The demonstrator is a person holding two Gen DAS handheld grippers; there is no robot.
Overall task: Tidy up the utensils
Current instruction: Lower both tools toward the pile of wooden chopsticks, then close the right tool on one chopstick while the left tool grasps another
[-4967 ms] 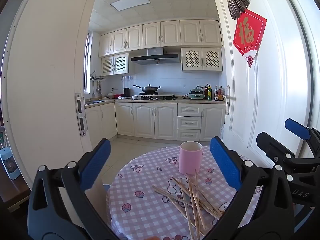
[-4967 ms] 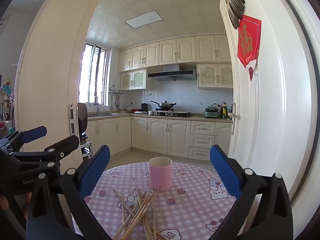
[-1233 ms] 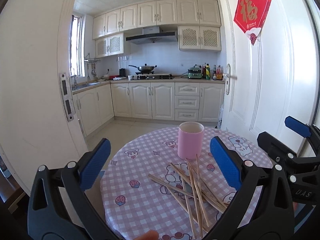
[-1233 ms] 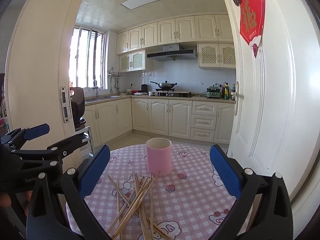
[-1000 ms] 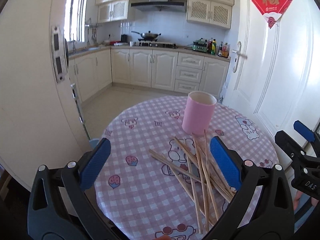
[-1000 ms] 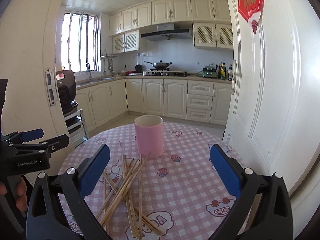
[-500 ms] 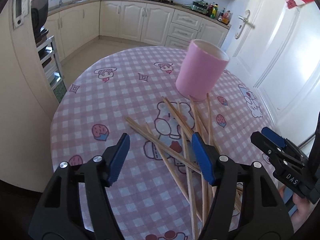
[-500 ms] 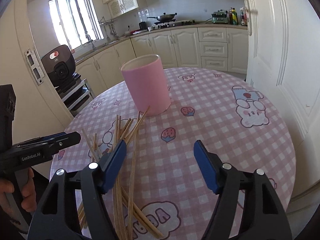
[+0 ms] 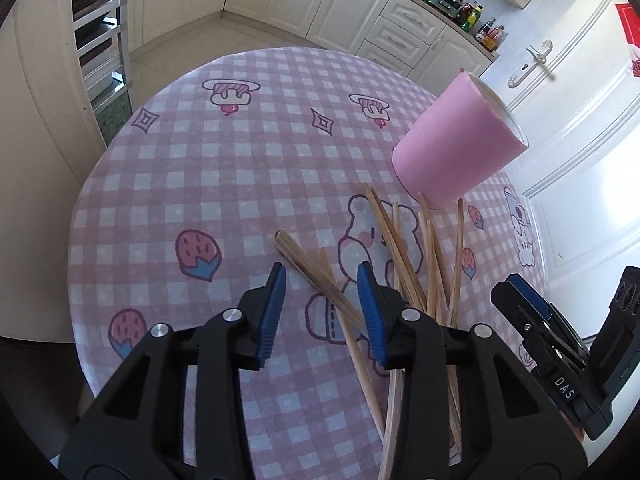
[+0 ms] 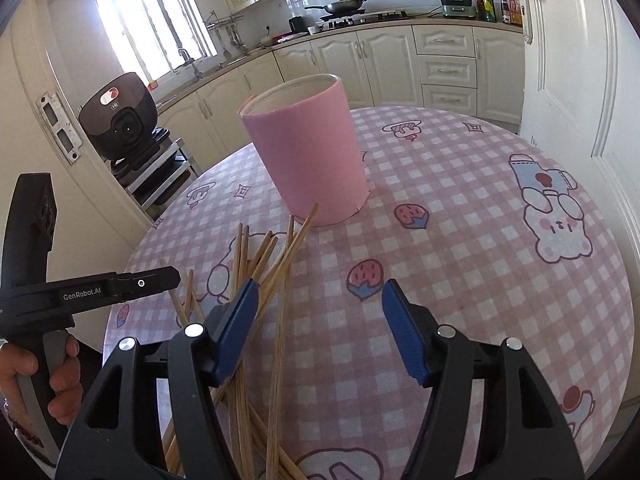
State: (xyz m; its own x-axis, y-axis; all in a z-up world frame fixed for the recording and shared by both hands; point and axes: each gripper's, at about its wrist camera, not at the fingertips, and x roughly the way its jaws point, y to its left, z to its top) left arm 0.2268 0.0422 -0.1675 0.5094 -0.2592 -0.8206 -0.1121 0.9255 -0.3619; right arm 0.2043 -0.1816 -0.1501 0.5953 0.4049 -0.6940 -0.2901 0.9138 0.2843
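We see the chopsticks lying loose and crossed on the counter, a round one under a pink checked cloth, just in front of one pink cup that stands upright. Their number we cannot count surely; at least eight sticks show in the left wrist view.

In that view our left gripper hangs low over the heap, its jaws closing, with one pair of sticks passing between the blue pads; the pads do not yet press on it. The other gripper's black body sits at the right edge there, but its jaws are out of sight.

The right wrist view gives what the first hides: the right gripper with its jaws spread over the cloth, the left pad just above several sticks of the pile, the space between the pads bare of sticks but for one or two at the left side. It also shows the cup's open rim, a hand gripping the left tool's handle, and one black cooker on a rack beyond the counter's edge. Two grippers, one cup, one heap.
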